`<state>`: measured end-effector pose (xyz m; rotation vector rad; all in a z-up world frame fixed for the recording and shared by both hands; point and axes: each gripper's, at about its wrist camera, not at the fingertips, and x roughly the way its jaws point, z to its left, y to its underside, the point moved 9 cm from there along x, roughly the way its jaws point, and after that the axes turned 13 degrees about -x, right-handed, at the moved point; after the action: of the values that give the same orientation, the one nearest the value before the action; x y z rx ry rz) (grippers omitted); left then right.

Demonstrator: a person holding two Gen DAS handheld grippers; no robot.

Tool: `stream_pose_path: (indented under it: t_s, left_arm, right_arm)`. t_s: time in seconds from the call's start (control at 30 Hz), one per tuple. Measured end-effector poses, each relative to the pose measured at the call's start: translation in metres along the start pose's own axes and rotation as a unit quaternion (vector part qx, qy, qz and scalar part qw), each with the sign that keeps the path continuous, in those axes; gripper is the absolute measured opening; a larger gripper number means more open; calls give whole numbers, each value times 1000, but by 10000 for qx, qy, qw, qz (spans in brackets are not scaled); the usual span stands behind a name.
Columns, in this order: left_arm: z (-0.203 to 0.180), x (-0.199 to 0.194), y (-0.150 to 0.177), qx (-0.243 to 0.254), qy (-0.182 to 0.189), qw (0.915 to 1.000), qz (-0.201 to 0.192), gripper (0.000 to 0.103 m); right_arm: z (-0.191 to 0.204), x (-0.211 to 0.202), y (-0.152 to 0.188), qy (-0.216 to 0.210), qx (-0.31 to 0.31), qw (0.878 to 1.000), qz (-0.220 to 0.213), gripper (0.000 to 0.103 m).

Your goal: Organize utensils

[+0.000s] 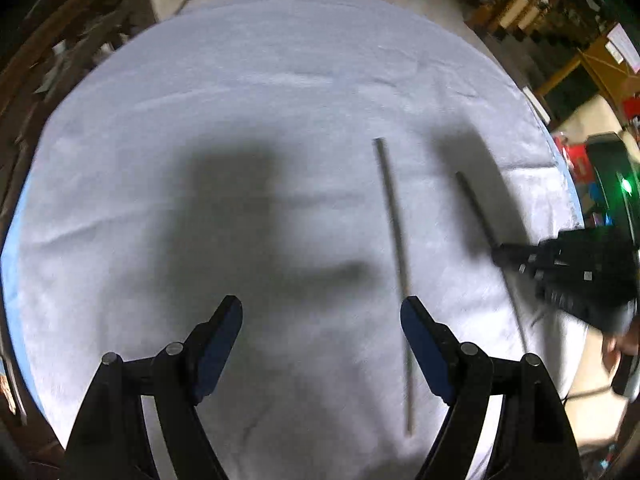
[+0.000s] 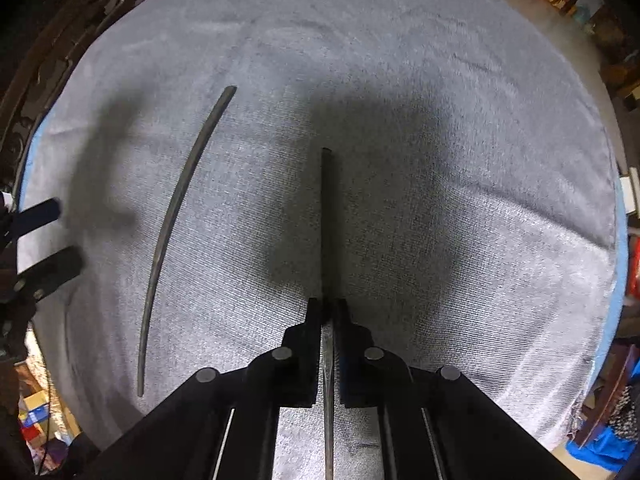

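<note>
Gripping one thin dark chopstick [image 2: 327,220] edge-on, the clamped right claw [image 2: 327,312] could let it pivot or slip onto the grey-clothed worktop [image 2: 440,160], beside its mate [image 1: 394,264] under the spread, empty left claw [image 1: 322,320].

The right gripper [image 2: 325,312] has its fingers [image 2: 312,320] clamped on a dark chopstick [image 2: 327,220] pointing straight ahead over the grey cloth [image 2: 440,200] covering the bench, while a second chopstick [image 2: 176,216] lies to the left, near the left gripper [image 2: 52,236] at the edge.
</note>
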<state>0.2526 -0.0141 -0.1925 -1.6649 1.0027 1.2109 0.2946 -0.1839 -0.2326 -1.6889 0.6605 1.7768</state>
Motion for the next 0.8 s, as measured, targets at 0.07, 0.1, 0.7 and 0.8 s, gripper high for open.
stream_pose_path:
  t_s: [0.07,0.1,0.7,0.8]
  left_arm:
    - [-16,8,-8,68,-45,9999,148,82]
    - [-24,11,-11,101,-65,9997,230,82]
    - [-49,56,-6,731,-853,9845,1346,5]
    - [-34,55,3,915,-988,9789,1534,5]
  right_arm:
    - [-4,0,0,-91,27,10000,2,9]
    - [-6,-1,0,-154,55,9999,7,9]
    - [-23,-11,17,-262,-34,9996,105,9]
    - [-20,-10,19,-221,-160,9993,255,9]
